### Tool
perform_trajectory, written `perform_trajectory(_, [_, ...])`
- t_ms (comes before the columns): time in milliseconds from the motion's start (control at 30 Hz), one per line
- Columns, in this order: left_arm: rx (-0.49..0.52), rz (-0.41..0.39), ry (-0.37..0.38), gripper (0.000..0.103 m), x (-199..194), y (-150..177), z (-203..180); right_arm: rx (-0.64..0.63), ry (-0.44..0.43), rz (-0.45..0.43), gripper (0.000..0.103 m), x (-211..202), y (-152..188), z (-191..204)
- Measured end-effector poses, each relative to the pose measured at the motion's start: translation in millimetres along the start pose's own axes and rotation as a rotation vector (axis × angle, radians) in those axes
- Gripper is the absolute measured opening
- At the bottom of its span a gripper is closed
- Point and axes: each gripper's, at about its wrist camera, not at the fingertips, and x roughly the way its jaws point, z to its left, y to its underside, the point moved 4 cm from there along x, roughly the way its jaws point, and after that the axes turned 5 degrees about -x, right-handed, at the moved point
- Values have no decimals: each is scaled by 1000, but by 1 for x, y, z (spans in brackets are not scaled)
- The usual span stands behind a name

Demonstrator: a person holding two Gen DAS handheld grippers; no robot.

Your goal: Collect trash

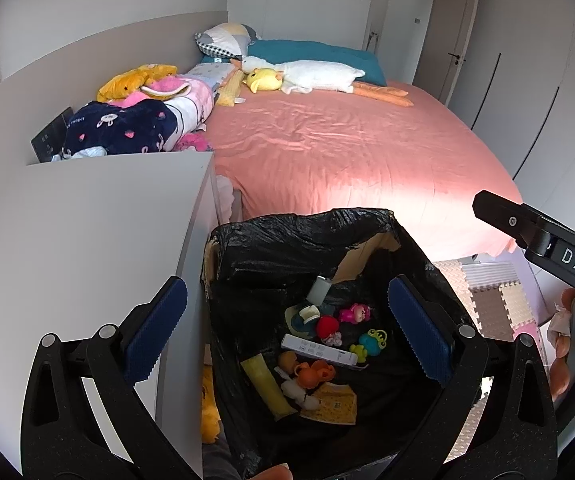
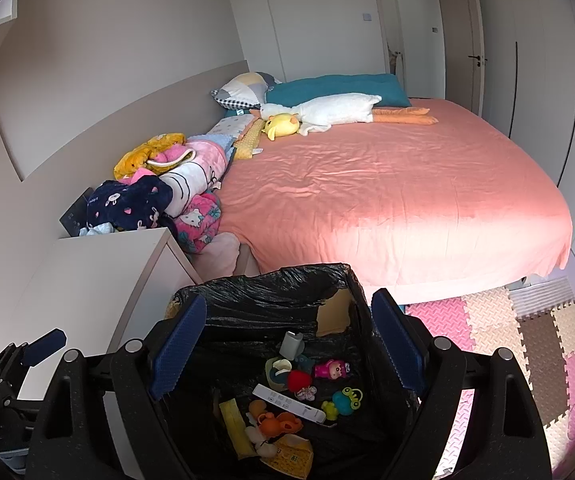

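Observation:
A bin lined with a black bag (image 1: pixel 299 220) (image 2: pixel 263 280) stands on the floor between the bed and a white cabinet. At its bottom lie small plastic toys (image 1: pixel 369 342) (image 2: pixel 343 398), a flat white box (image 1: pixel 319 350) (image 2: pixel 289 400), a yellow wrapper (image 1: pixel 265 384) and a printed packet (image 1: pixel 333 402). My left gripper (image 1: pixel 287 328) hangs over the bin's mouth, open, with nothing between its blue pads. My right gripper (image 2: pixel 287 344) hovers above the same opening, open and holding nothing. Its black finger (image 1: pixel 503 216) shows at the right edge of the left wrist view, with a person's fingers (image 1: pixel 563 360) on the handle.
A white bedside cabinet (image 1: pixel 87 220) (image 2: pixel 99 272) stands left of the bin. Behind the bin is a bed with a pink sheet (image 1: pixel 347 148) (image 2: pixel 387 184), with plush toys and folded blankets (image 1: pixel 147 120) along its left side. Foam floor tiles (image 2: pixel 527 340) lie to the right.

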Motion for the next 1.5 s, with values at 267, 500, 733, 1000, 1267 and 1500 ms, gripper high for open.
perform_trajectory(267, [8, -5, 2, 97, -1, 1, -1, 1, -1, 0, 85, -1, 0, 0])
perform_trajectory(500, [15, -8, 4, 97, -2, 2, -3, 3, -2, 2, 85, -1, -1, -2])
perform_trajectory(733, [20, -3, 3, 97, -2, 3, -5, 4, -1, 0, 85, -1, -1, -2])
perform_trajectory(1000, [43, 2, 8, 97, -2, 4, -10, 0, 0, 1, 85, -1, -1, -2])
perform_trajectory(1267, [42, 3, 5, 97, -1, 5, -10, 3, 0, 5, 85, -1, 0, -2])
perform_trajectory(1500, [48, 4, 6, 97, -1, 5, -11, 3, 1, 6, 85, -1, 0, -2])
